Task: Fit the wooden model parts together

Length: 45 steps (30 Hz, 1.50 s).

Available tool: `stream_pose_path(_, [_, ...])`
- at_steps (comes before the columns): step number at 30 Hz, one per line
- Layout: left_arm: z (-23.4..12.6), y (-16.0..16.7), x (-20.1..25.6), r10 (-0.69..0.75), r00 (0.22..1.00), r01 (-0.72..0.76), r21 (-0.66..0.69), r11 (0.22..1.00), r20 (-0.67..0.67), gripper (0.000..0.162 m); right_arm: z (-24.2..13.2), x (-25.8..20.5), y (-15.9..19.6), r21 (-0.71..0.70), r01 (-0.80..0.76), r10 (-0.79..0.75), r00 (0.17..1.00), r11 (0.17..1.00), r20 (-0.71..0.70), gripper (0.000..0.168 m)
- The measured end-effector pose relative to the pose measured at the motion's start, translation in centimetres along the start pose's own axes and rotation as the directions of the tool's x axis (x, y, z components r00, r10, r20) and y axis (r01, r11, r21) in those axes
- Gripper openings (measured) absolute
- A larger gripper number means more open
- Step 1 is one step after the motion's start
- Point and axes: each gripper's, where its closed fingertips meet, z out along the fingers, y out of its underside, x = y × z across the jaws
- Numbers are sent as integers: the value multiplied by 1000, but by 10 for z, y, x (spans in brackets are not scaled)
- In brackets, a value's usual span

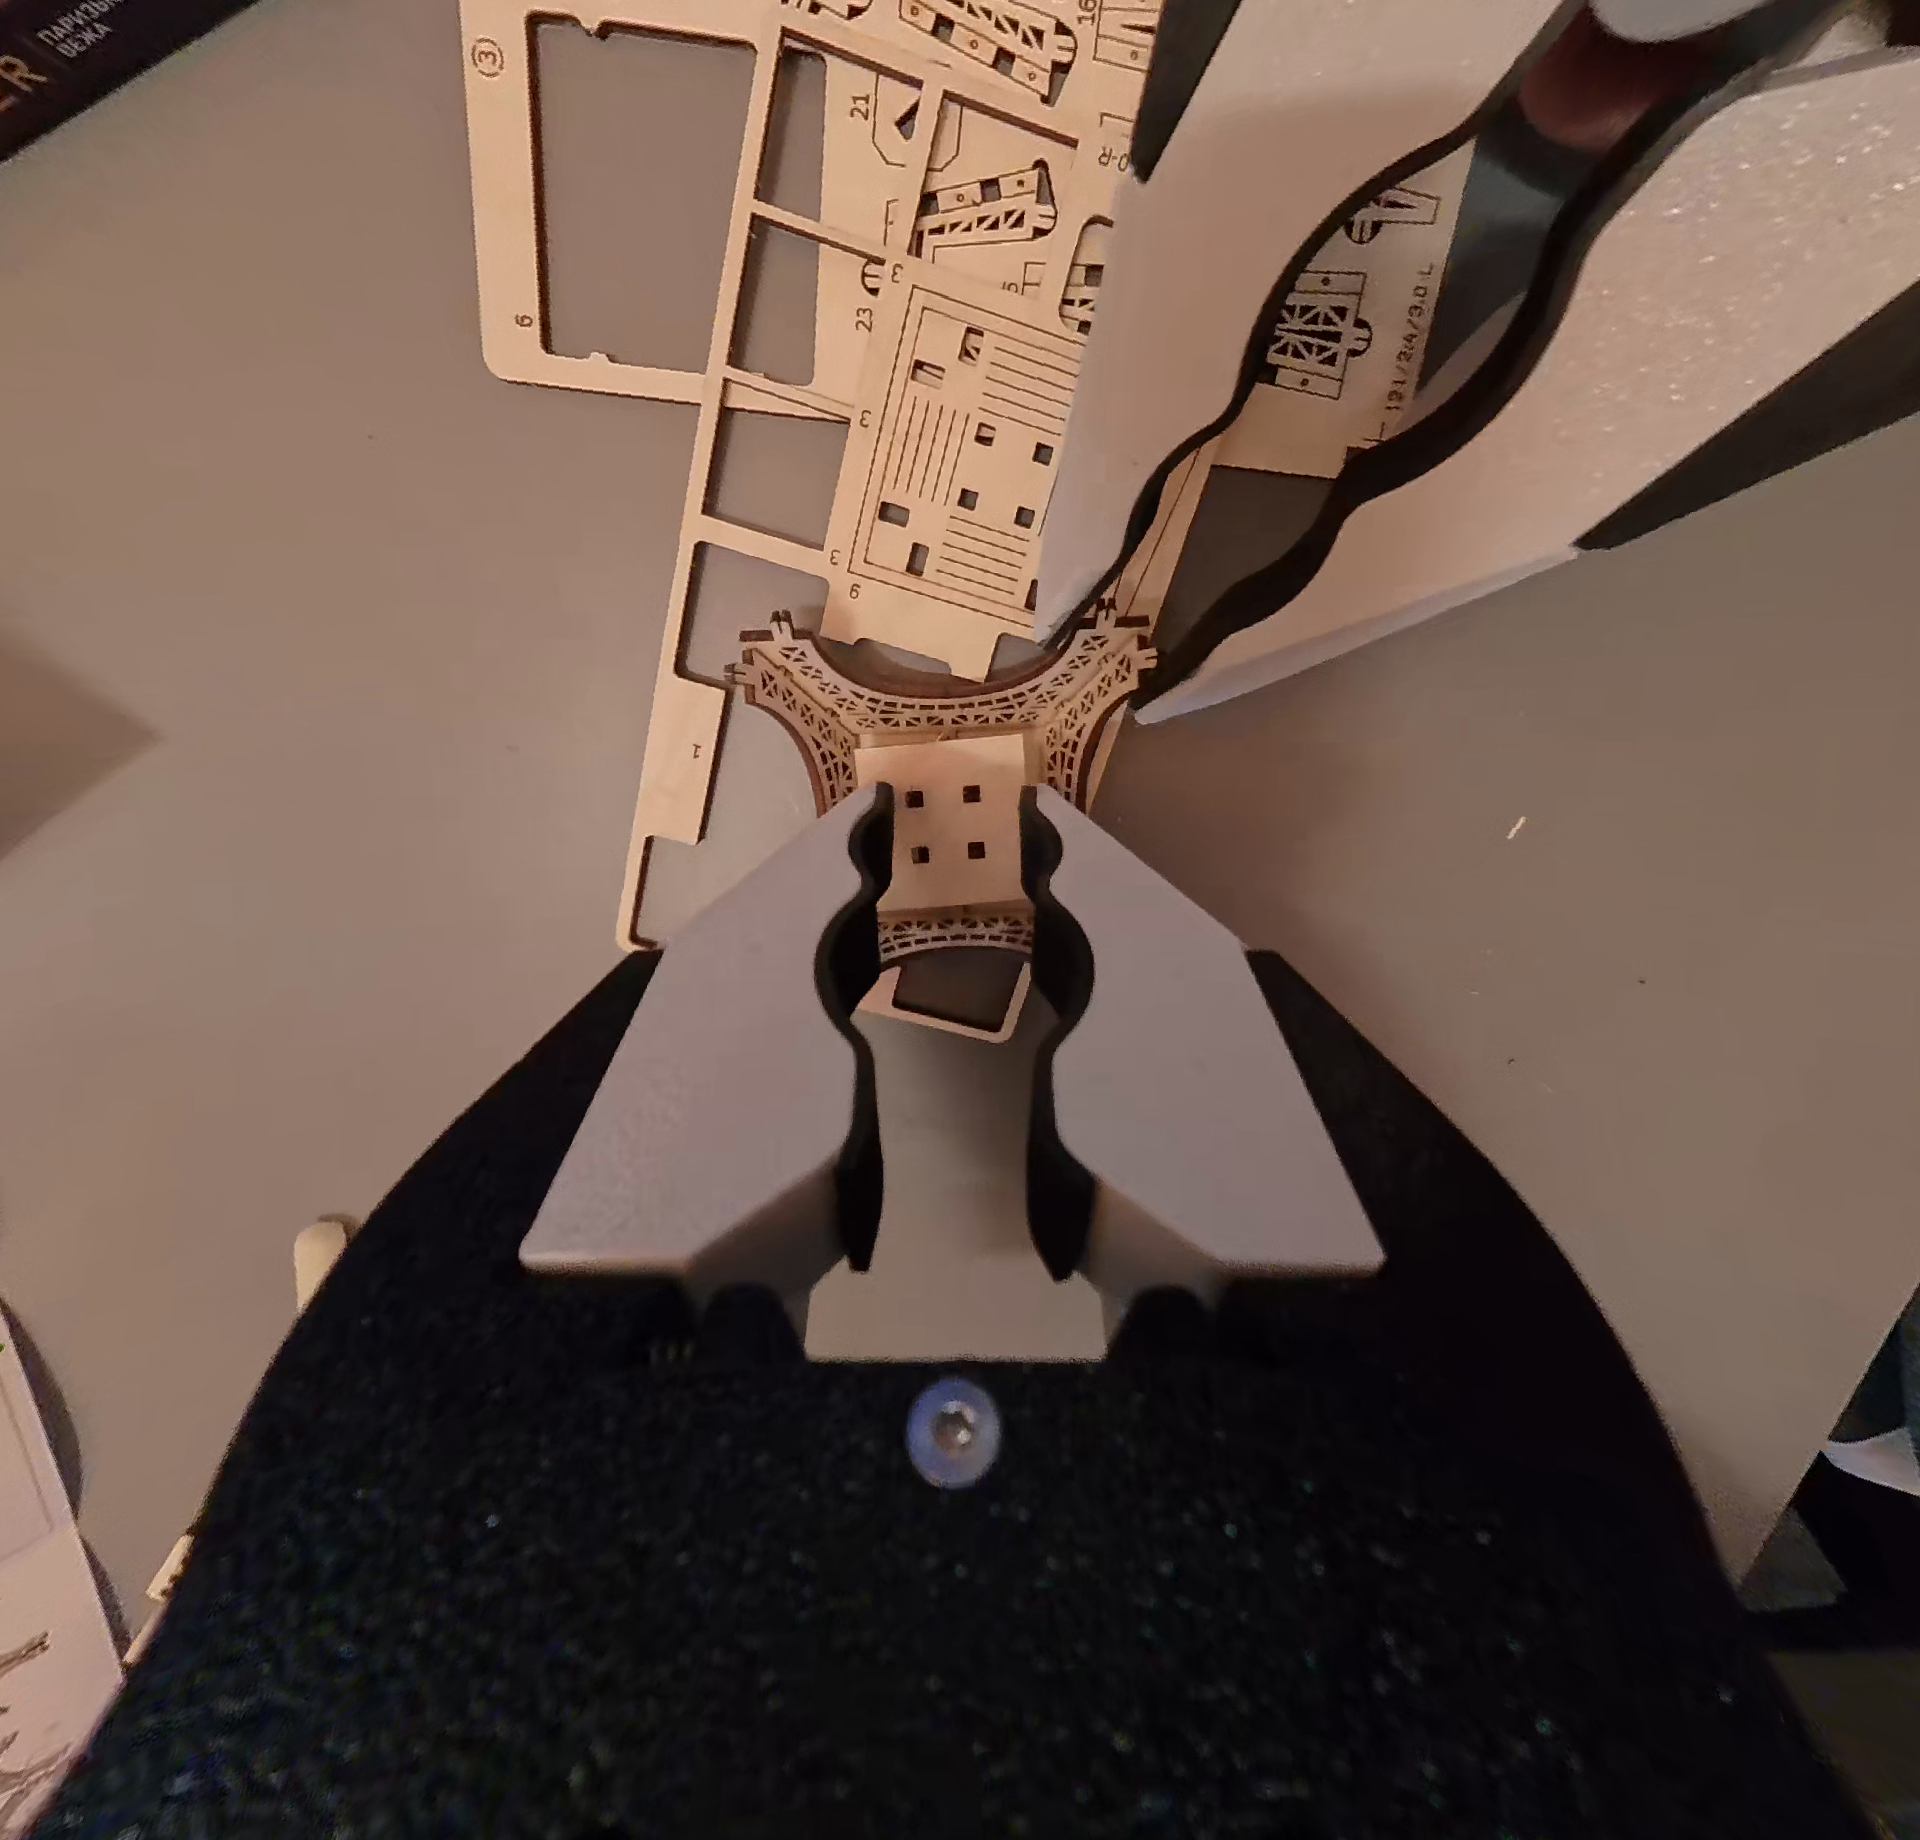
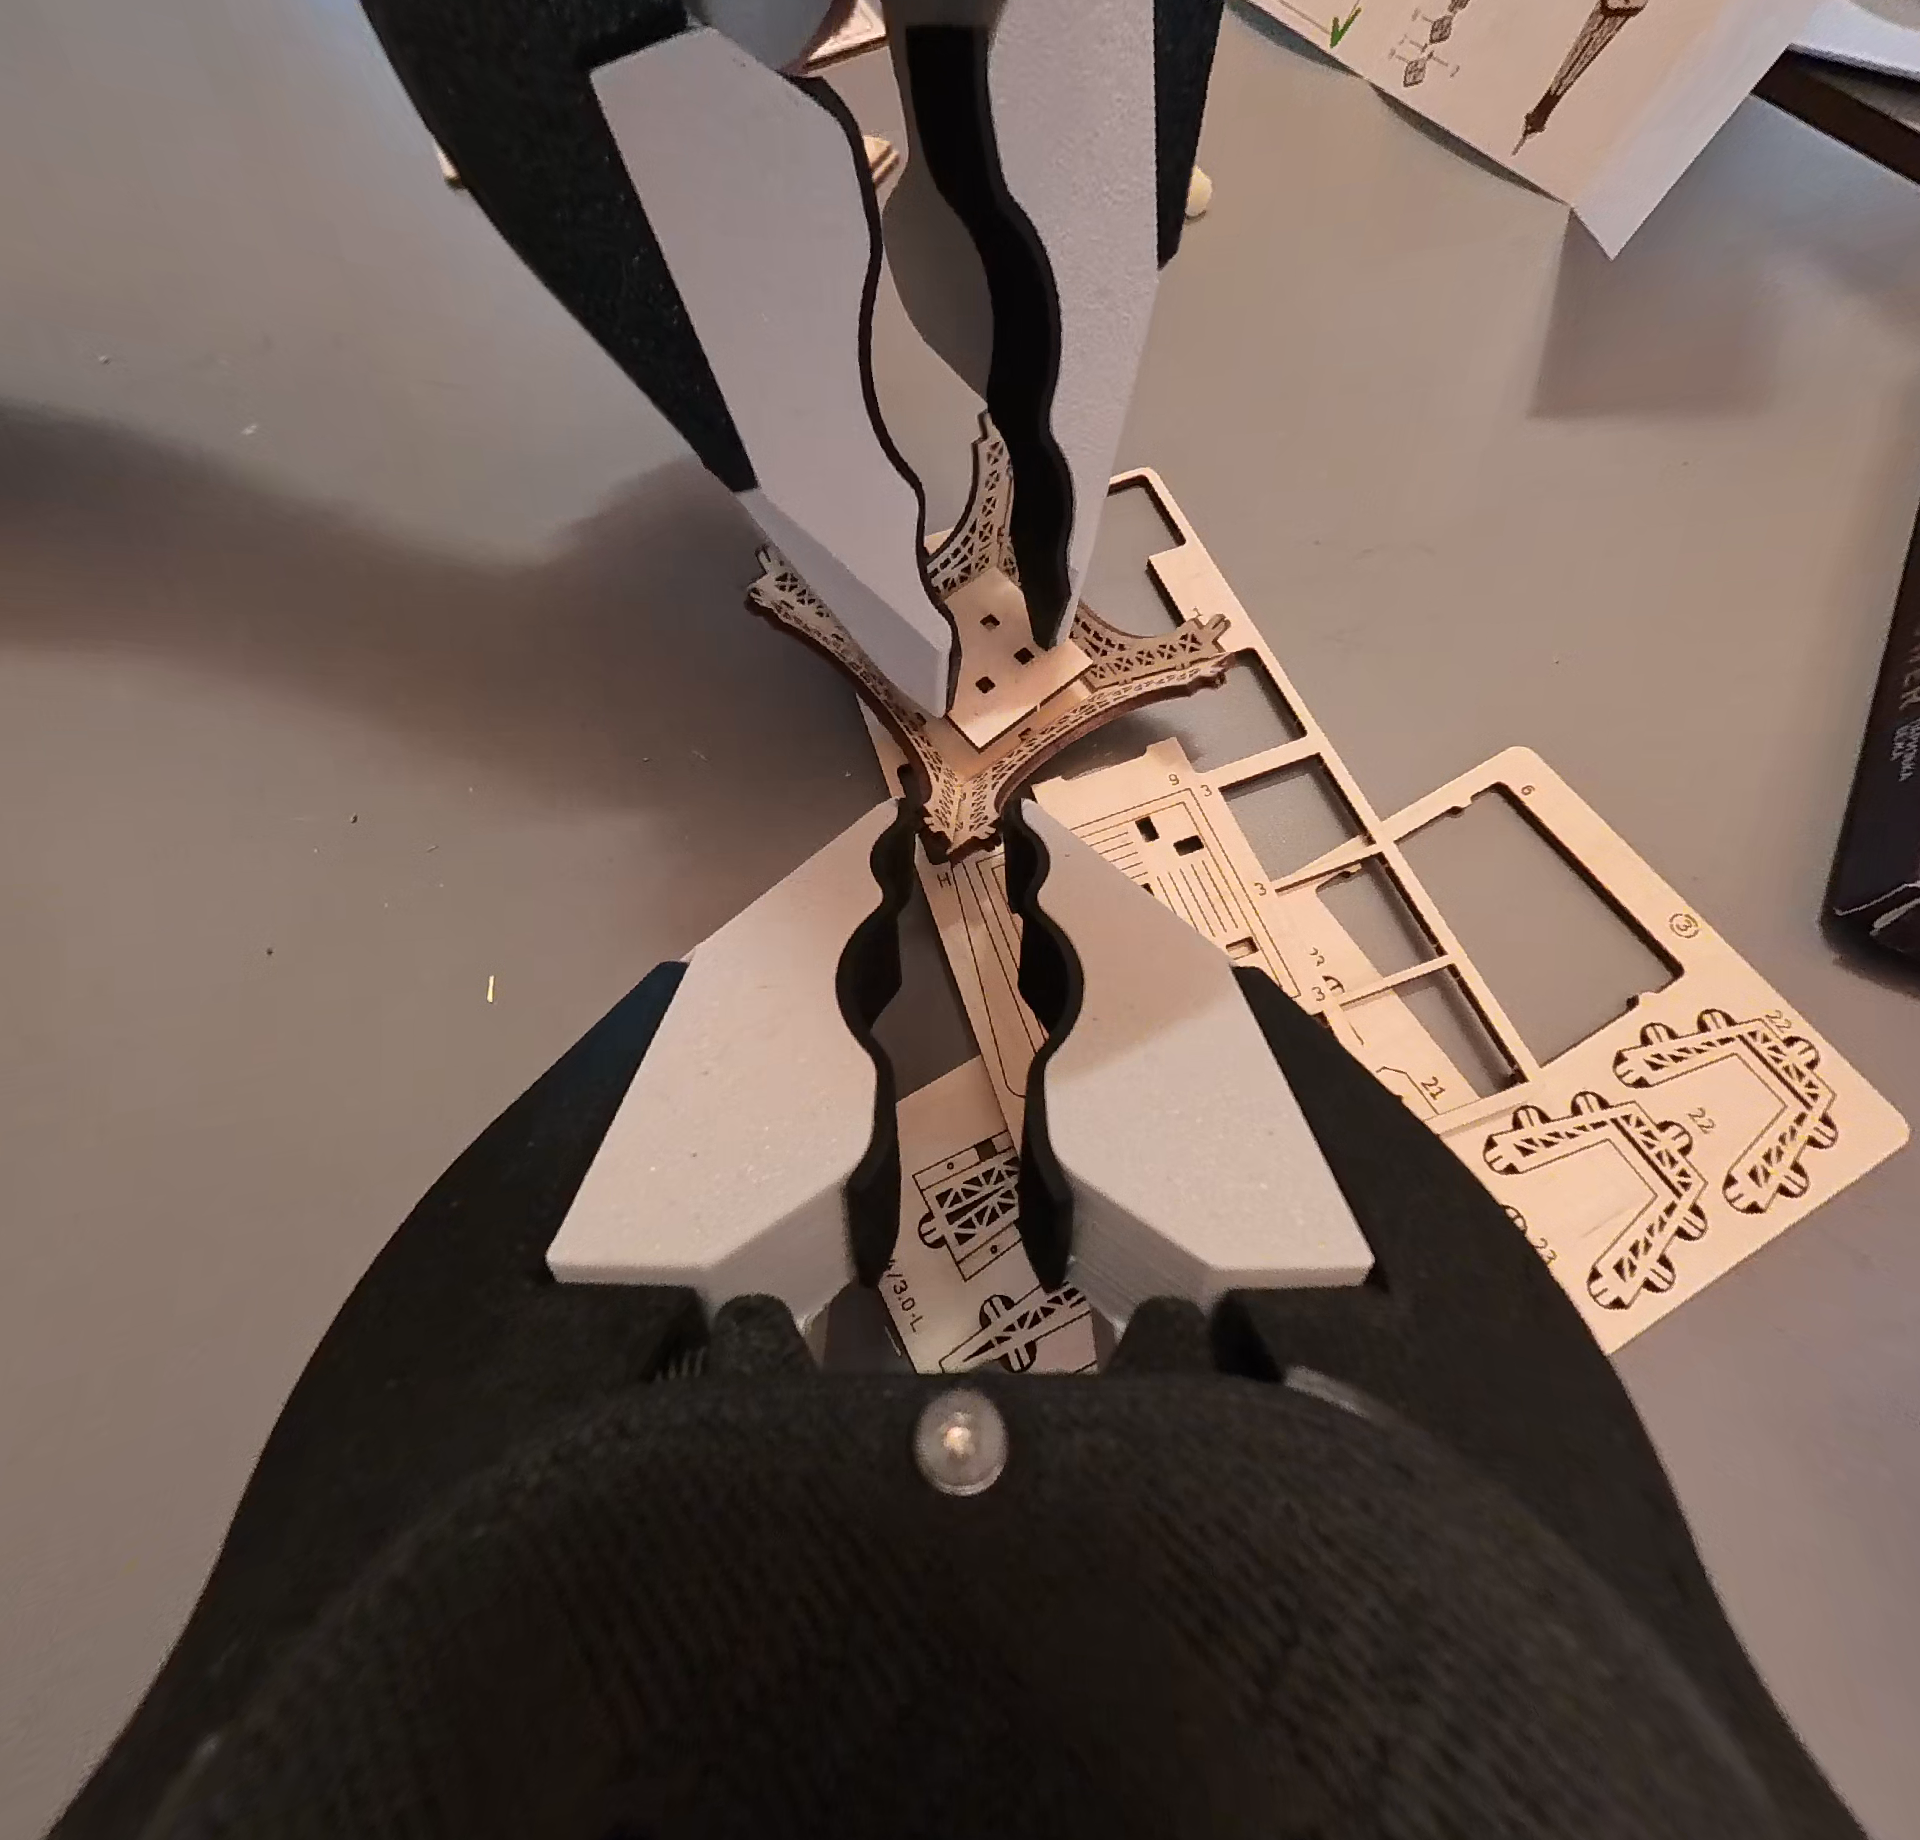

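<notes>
A wooden lattice tower base (image 1: pixel 904 710) with four arched legs stands on a cut-out sheet; it also shows in the right wrist view (image 2: pixel 883 689). Its square top platform (image 1: pixel 945 860) has four small holes. My left gripper (image 1: pixel 958 803) is shut on the platform's two sides. In the right wrist view it comes down from the top (image 2: pixel 992 663). My right gripper (image 2: pixel 963 819) is closed on the base's near corner leg. In the left wrist view it reaches in from the upper right (image 1: pixel 1127 663) at the base's far right leg.
Two overlapping wooden part sheets (image 1: pixel 623 232) (image 2: pixel 1558 1063) lie flat on the grey table (image 1: pixel 260 647) under and beyond the base. A dark box (image 1: pixel 125 24) (image 2: pixel 1881 803) lies at the table's side. A printed instruction sheet (image 2: pixel 1610 55) lies behind the left gripper.
</notes>
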Motion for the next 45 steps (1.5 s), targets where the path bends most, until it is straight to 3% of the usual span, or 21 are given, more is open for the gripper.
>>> stream_pose_path(1, [0,0,0,3,1000,-3,1,1000,-12,22,0,0,0,1,-1,1,1000,1000,1,14])
stream_pose_path(14, [1,-3,2,184,976,-178,69,982,-113,19,0,0,0,1,-11,11,1000,1000,10,14])
stream_pose_path(27, [-9,1,-4,36,999,-37,45,998,7,27,0,0,0,0,-13,13,1000,1000,8,14])
stream_pose_path(36, [-1,5,-4,77,996,-76,-28,997,38,24,0,0,0,0,-15,15,1000,1000,10,14])
stream_pose_path(45, [-10,-2,-10,76,994,-76,1,997,83,29,0,0,0,0,-17,17,1000,1000,11,14])
